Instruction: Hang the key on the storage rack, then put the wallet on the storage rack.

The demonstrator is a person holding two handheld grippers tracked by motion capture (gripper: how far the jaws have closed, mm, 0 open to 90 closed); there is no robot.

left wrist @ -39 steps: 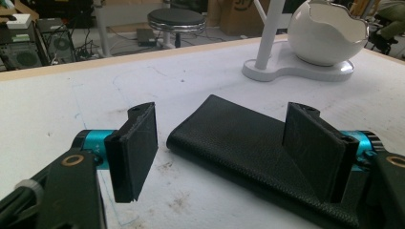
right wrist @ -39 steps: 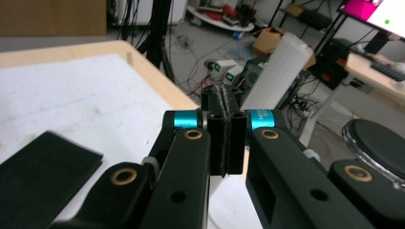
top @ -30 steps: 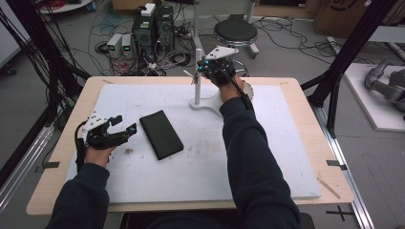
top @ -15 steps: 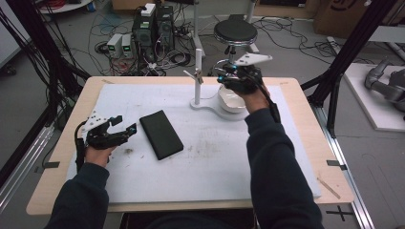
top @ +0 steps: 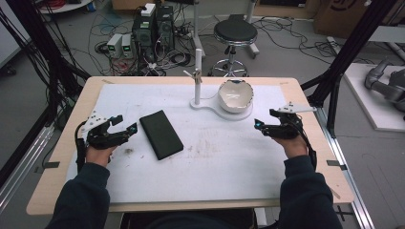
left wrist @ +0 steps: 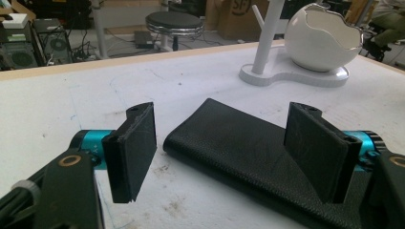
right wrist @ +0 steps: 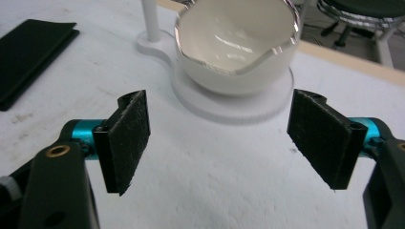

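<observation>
On the counter (top: 239,162), the black wallet (top: 161,134) lies left of the egg-shaped bowl (top: 234,95), its long axis slanting away from the person. The left tool (top: 125,125), released and empty, sits just beside it, nearer than the right. The right tool (top: 258,125) has left the bowl's stand, its jaws just opening, nothing between them.

A case (top: 161,134) lies flat on the table (top: 57,191), left of its middle. A bowl (top: 234,95) sits on a stand (top: 210,103) near the far edge, a post (top: 197,76) rising at the bowl's left. The left gripper (top: 123,124) rests just beside the case near the left edge; the right gripper (top: 258,125) rests near the right edge, before the bowl.
</observation>
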